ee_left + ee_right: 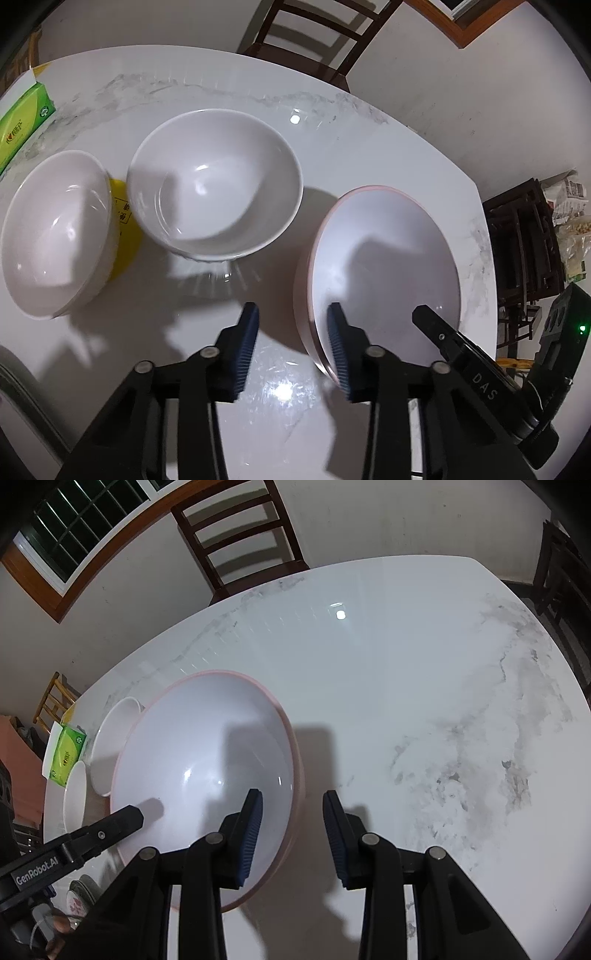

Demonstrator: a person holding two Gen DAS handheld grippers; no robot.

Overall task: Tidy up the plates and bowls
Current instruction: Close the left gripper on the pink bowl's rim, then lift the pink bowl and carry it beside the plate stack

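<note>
A large pink-rimmed bowl (384,266) stands on the white marble table (207,92); it also shows in the right wrist view (207,753). My left gripper (293,325) is open, its jaws straddling the bowl's near-left rim. My right gripper (291,812) is open, its jaws straddling the bowl's right rim. Two white bowls stand left of it: a middle one (214,181) and a far-left one (55,232). The right gripper's finger (439,332) shows over the pink bowl in the left wrist view.
A green tissue box (22,122) lies at the table's far left, and a yellow object (123,229) sits between the white bowls. Dark wooden chairs (306,37) stand behind the table. The table's right half (443,701) is bare marble.
</note>
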